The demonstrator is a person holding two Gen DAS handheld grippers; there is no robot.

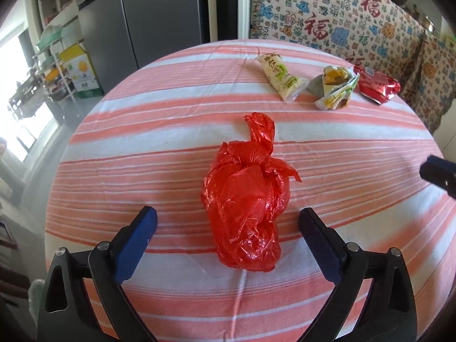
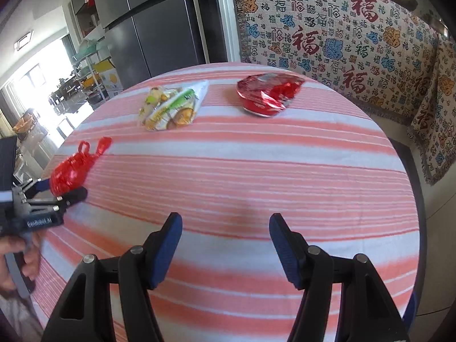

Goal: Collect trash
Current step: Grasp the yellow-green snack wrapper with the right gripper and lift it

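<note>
A knotted red plastic bag (image 1: 245,199) lies on the round table with the pink-and-white striped cloth (image 1: 136,156). My left gripper (image 1: 228,213) is open wide, one finger on each side of the bag, pads apart from it. Farther back lie a cream-and-green wrapper (image 1: 280,79), a crumpled yellow-green wrapper (image 1: 336,88) and a red foil wrapper (image 1: 376,85). In the right wrist view my right gripper (image 2: 225,219) is open over bare cloth (image 2: 285,171), nothing between its fingers. That view shows the bag (image 2: 68,176) and left gripper (image 2: 65,196) at the left, the yellow-green wrapper (image 2: 171,108) and red wrapper (image 2: 268,94) ahead.
A sofa under a patterned throw (image 1: 342,20) stands behind and right of the table. A grey refrigerator (image 1: 148,14) is at the back left, with a rack of shelves (image 1: 54,57) and a yellow-green box (image 1: 82,71) beside it. A hand (image 2: 17,256) holds the left gripper.
</note>
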